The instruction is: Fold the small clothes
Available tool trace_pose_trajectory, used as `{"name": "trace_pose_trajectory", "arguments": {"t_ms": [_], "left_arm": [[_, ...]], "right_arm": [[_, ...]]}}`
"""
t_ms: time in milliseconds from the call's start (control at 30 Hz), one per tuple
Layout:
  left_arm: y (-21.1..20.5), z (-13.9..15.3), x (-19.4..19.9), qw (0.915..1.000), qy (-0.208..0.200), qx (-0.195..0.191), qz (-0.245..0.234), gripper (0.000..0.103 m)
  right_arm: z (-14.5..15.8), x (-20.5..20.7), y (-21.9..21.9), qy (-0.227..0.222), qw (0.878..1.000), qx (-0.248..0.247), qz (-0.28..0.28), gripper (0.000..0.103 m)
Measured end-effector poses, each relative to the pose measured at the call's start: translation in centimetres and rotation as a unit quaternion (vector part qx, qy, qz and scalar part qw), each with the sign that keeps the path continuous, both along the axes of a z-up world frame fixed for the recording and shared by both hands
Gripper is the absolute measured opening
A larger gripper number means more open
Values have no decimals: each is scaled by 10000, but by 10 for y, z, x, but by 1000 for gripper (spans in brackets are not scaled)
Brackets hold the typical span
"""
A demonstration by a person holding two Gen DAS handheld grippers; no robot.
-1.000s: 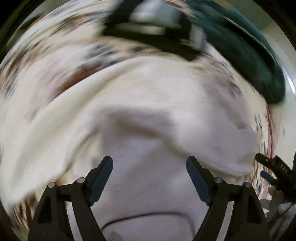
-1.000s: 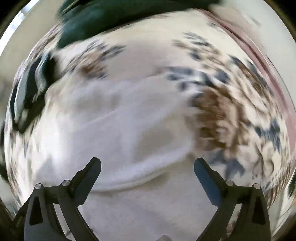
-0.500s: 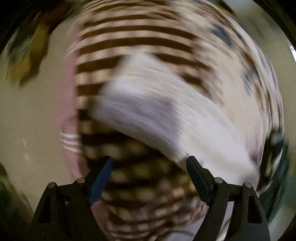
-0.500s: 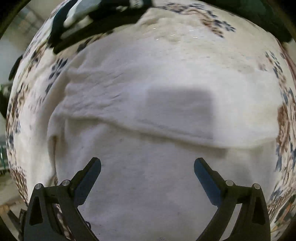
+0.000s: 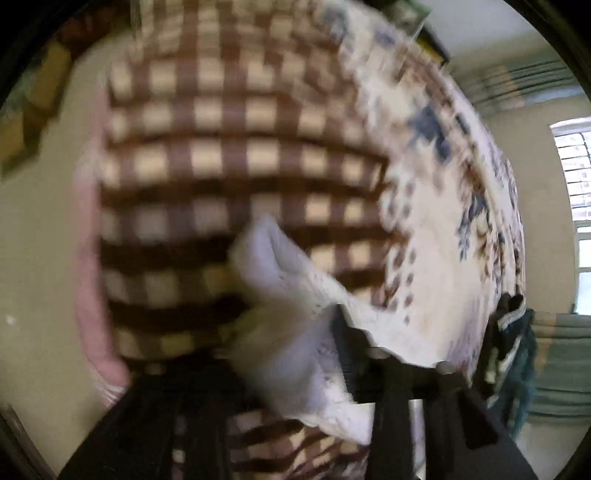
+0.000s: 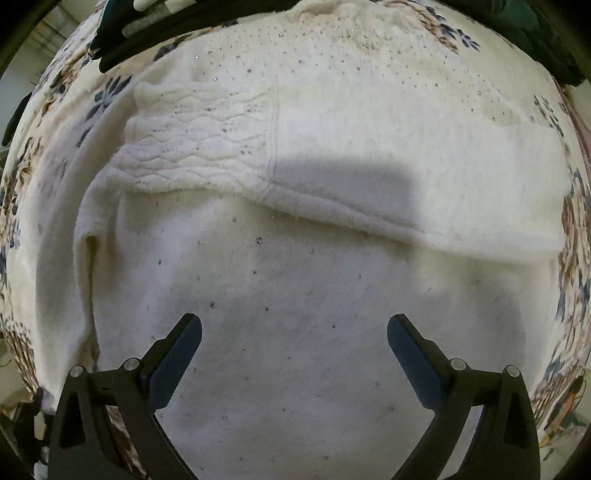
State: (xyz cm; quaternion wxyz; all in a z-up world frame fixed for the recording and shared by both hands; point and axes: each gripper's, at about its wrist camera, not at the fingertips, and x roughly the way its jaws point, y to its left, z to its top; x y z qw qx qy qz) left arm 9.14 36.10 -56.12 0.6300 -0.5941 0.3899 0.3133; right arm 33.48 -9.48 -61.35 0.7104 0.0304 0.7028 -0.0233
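Note:
A white knit sweater with small studs lies spread on a floral bedcover, one part folded across its middle. My right gripper is open just above it, fingers wide apart, holding nothing. In the blurred left wrist view a white scalloped piece of the garment bunches between the dark fingers of my left gripper, which looks shut on it, over a brown and cream checked cloth.
Dark garments lie at the far edge of the bed. A teal garment hangs at the right, past the floral cover. A pink cloth edge borders the checked cloth. A window is far right.
My left gripper has swung off the sweater's body toward the checked cloth and closed from open onto white fabric. My right gripper has steadied over the sweater, still open.

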Motion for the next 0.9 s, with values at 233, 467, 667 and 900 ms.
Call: {"name": "trace_pose_trajectory", "arguments": {"t_ms": [233, 467, 667, 900], "left_arm": [[-10, 53, 20, 9895, 35, 1398, -367, 8], [-73, 150, 103, 9420, -334, 2769, -1866, 8], [-219, 198, 201, 8858, -1164, 2928, -3408, 8], [-467, 183, 292, 8030, -2019, 1988, -5244, 8]], "right_arm": [[8, 4, -18, -479, 9901, -1319, -23, 102], [21, 19, -53, -680, 9924, -1009, -169, 102], [34, 15, -130, -581, 9947, -231, -820, 102], [42, 2, -246, -573, 9878, -249, -1425, 102]]}}
